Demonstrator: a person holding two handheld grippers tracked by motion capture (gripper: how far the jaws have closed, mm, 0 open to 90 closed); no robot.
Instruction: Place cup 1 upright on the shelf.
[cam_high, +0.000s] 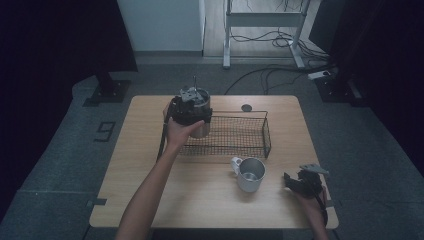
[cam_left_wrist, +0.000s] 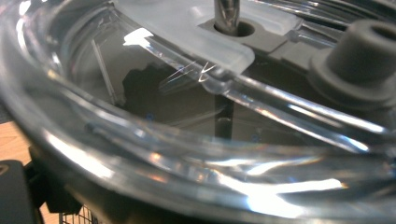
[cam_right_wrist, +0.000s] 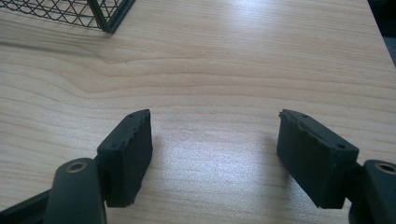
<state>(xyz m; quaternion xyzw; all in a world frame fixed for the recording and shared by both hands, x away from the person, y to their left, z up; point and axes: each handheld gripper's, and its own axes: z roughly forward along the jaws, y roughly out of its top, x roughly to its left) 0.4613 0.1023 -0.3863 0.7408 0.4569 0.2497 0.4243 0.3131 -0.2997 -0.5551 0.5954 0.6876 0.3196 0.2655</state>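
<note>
Wooden table (cam_high: 200, 195) in a dim room: lidded steel tumbler (cam_high: 200, 117) gripped at the wire basket's (cam_high: 265, 134) left end.
Left gripper (cam_high: 189, 114) is clamped on the tumbler, its clear lid (cam_left_wrist: 177, 84) close under that gripper's camera. Handled steel mug (cam_high: 250, 174) stands before the basket; right gripper (cam_right_wrist: 215, 156) rests near the table's right edge, jaws apart, holding nothing.

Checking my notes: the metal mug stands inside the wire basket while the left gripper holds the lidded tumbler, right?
No: the high view shows the metal mug on the table, in front of the wire basket. The rest holds.
</note>
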